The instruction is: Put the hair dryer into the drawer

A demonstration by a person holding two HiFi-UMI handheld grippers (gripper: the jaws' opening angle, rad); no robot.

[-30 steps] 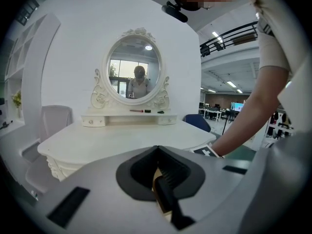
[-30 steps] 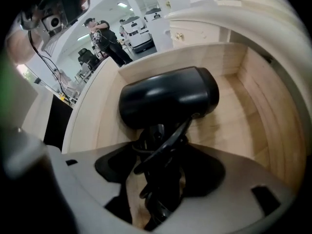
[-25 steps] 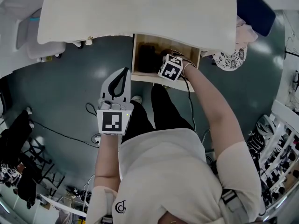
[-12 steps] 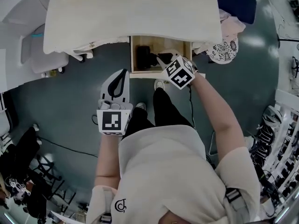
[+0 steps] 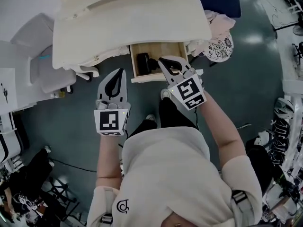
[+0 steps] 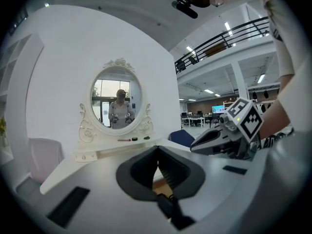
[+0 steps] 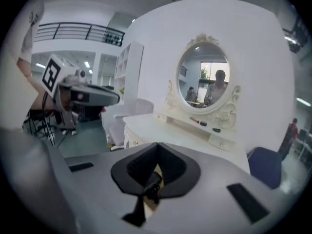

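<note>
The black hair dryer (image 5: 143,62) lies in the open wooden drawer (image 5: 161,76) under the white dressing table (image 5: 128,18). My right gripper (image 5: 162,59) hangs above the drawer's right half, clear of the dryer. Its jaws have just been closing and now meet with nothing between them (image 7: 157,144). My left gripper (image 5: 122,71) is held left of the drawer, over the floor, its tips together and empty (image 6: 157,147). Each gripper shows in the other's view: the right gripper (image 6: 194,148) and the left gripper (image 7: 116,99).
An oval mirror (image 6: 117,104) stands at the back of the table, with small items on its shelf. A white chair (image 5: 47,74) is left of the table, a blue chair (image 5: 220,1) and patterned cloth (image 5: 218,44) at its right. The person's feet (image 5: 164,94) stand below the drawer.
The right gripper rose out of the drawer and its jaws closed on nothing; the hair dryer stayed inside. The left gripper also rose. The table and drawer now look farther below.
</note>
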